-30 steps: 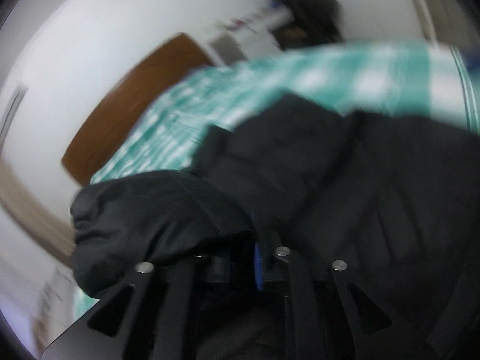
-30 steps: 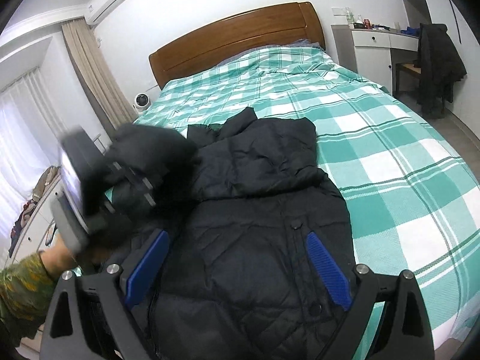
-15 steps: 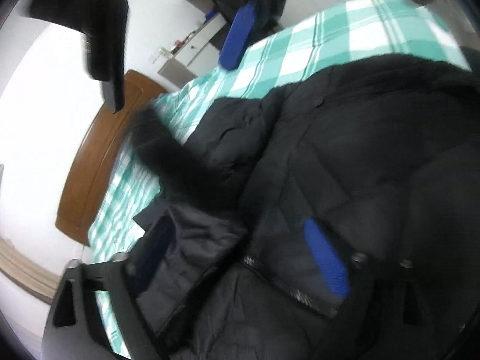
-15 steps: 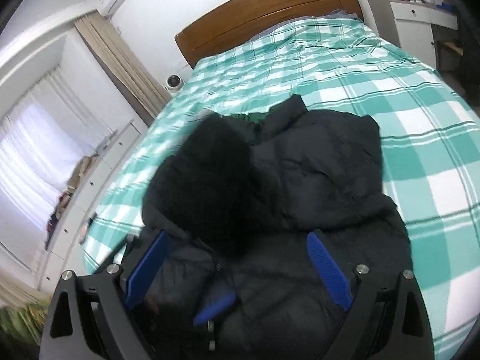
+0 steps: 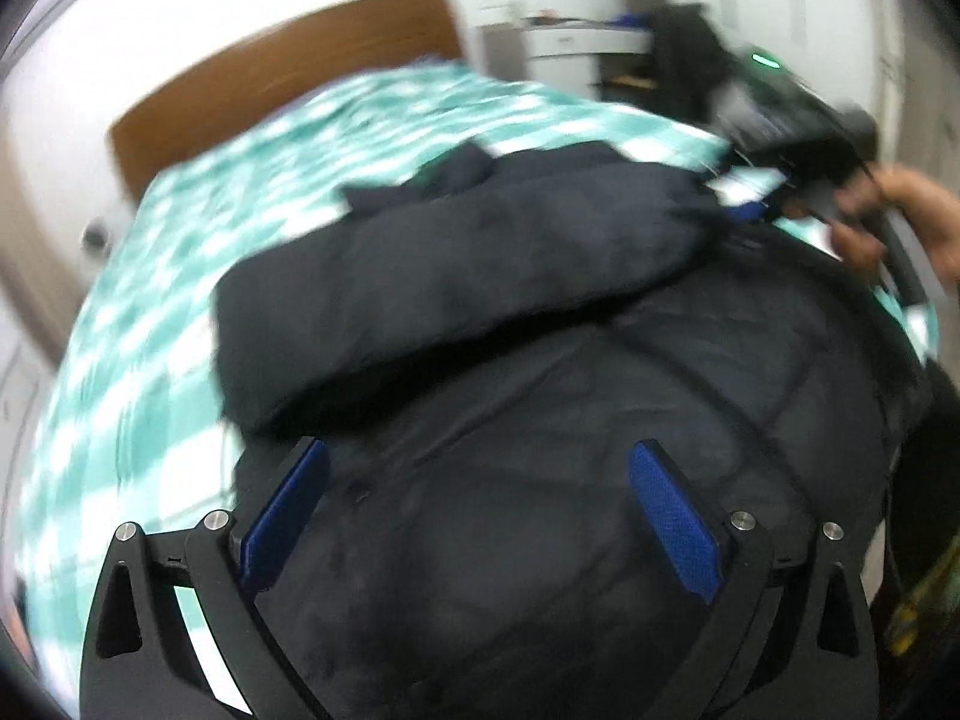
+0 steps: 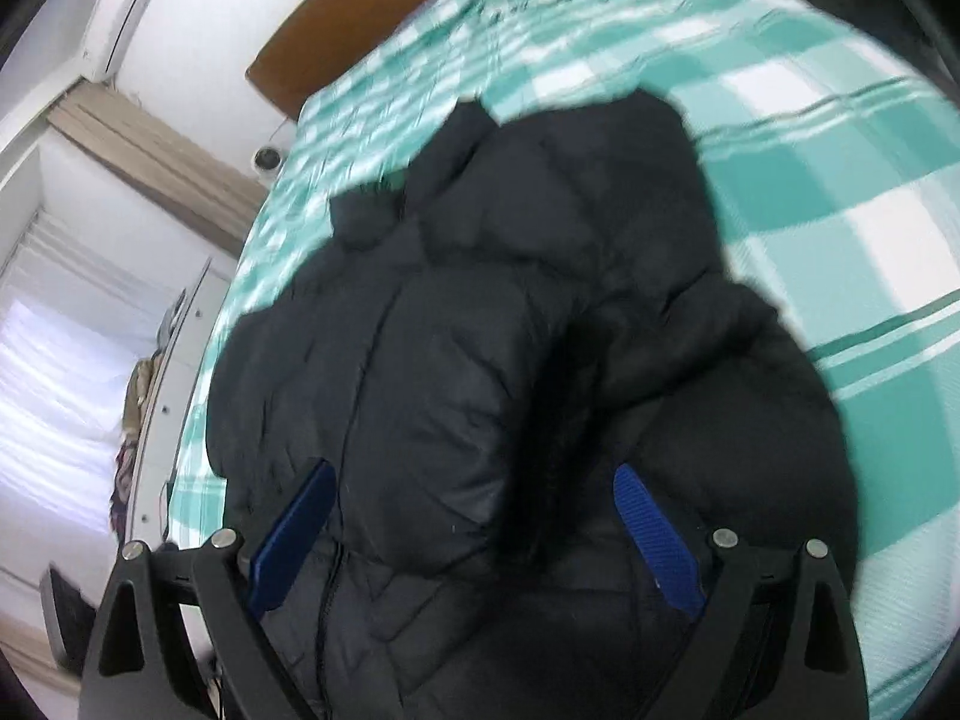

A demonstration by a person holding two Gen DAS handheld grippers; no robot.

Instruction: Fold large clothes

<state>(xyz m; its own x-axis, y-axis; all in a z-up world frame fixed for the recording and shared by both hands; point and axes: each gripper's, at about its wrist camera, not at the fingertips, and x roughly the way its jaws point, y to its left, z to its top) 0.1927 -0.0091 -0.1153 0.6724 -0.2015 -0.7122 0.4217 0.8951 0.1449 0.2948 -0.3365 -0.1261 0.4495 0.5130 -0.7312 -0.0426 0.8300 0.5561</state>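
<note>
A black puffer jacket (image 5: 540,396) lies on the bed with both sleeves folded across its body; it also fills the right wrist view (image 6: 510,360). My left gripper (image 5: 480,516) is open and empty just above the jacket's lower part. My right gripper (image 6: 474,534) is open and empty above the jacket's lower middle. In the left wrist view the right gripper (image 5: 780,198) and the hand holding it show at the jacket's right side, blurred.
The green and white checked bedspread (image 6: 840,138) covers the bed, with a wooden headboard (image 5: 288,78) at the far end. A white desk with a dark garment on a chair (image 5: 660,54) stands at the right. Curtains (image 6: 150,156) and window are left.
My left gripper let go of the left sleeve, which now lies folded across the jacket, and drew back open. My right gripper moved closer over the jacket.
</note>
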